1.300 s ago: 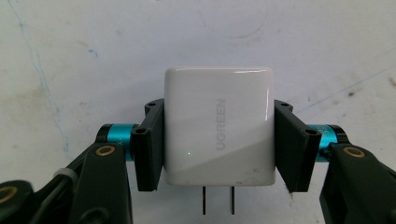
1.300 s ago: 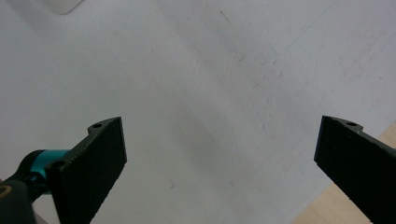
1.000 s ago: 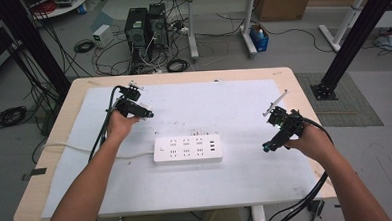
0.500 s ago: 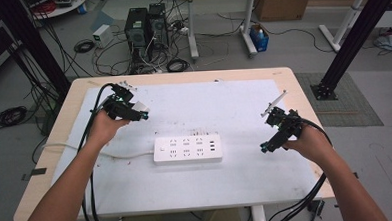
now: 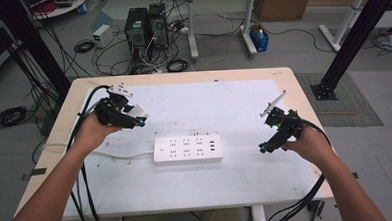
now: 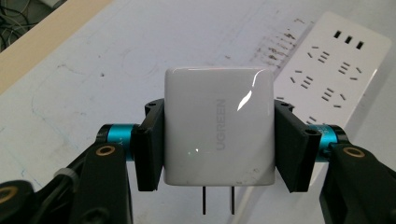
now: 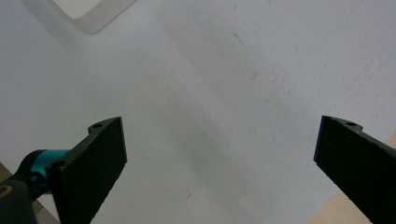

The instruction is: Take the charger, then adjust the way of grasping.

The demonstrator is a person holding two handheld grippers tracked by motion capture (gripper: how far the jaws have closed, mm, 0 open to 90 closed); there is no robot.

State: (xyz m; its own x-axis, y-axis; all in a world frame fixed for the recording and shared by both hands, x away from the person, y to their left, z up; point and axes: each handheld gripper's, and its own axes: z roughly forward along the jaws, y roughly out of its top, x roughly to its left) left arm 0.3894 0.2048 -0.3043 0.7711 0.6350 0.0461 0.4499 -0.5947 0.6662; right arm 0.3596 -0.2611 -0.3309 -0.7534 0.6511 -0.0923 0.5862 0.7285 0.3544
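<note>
Grey workshop floor strewn with cables and computer towers lies behind a pale wooden bench topped with a white mat.

Left gripper is clenched on a glossy white square wall charger, its black pads pressed to both sides and the two metal prongs pointing down in the left gripper view; the charger is lifted clear of the mat, over the bench's left part. A white rectangular plastic power strip lies flat mid-bench, near the charger but apart from it, its white cord running off to the left. Right gripper hangs over the mat's right side, jaws spread wide, nothing between them.
</note>
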